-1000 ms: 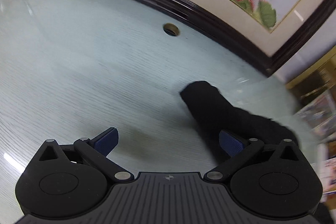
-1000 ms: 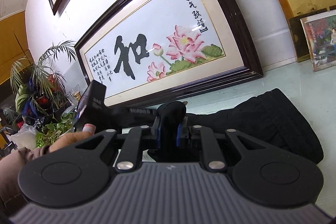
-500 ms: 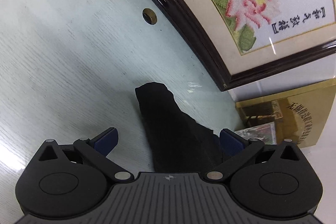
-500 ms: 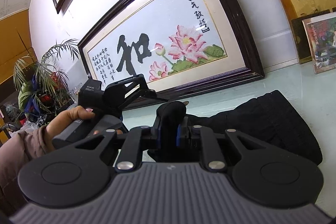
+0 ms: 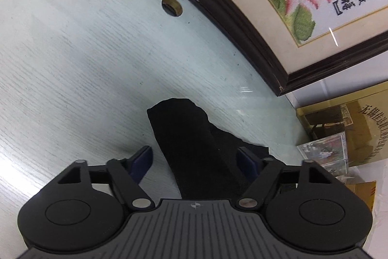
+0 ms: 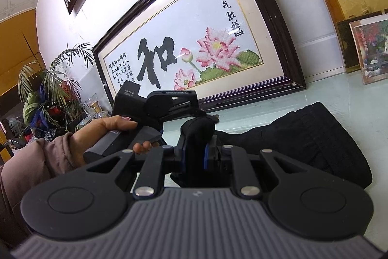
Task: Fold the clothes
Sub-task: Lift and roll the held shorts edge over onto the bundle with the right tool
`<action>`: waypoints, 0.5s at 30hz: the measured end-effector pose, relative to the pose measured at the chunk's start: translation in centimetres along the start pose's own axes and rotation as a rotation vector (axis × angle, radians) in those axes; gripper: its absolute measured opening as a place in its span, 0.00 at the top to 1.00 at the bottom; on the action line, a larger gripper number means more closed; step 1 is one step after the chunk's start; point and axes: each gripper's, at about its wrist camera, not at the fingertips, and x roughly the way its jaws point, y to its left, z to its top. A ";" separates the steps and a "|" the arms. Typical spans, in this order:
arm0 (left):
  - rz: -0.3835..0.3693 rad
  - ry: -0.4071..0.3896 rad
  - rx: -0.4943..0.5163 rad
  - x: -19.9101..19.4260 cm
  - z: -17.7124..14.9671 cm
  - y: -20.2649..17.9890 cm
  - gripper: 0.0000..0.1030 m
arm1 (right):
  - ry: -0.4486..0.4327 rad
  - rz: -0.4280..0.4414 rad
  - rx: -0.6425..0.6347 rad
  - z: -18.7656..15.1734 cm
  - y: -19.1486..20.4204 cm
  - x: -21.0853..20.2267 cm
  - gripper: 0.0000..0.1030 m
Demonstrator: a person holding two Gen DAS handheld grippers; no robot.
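Mid-fold on a black garment [image 6: 315, 137] lying on the glass-topped table [image 5: 72, 64] before the framed lotus embroidery [image 6: 194, 47]: right gripper [image 6: 195, 154] clenched on a bunched end of the cloth, left gripper [image 5: 195, 162] spread wide with a narrow strip of the same fabric lying between its blue pads [image 5: 143, 159], ungrasped. Next, probably, lowering and closing the left on that strip, then carrying both ends over together, kept level to avoid a skewed crease.

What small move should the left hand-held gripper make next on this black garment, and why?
Probably close the left hand-held gripper on the black garment. Its jaws are wide open with the cloth end lying between them on the table, while the right hand-held gripper is already shut on another bunch of it.
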 end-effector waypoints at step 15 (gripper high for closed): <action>0.053 -0.107 0.132 -2.0 -1.2 -5.5 0.84 | -0.013 -0.001 0.070 0.0 -1.7 -1.1 0.83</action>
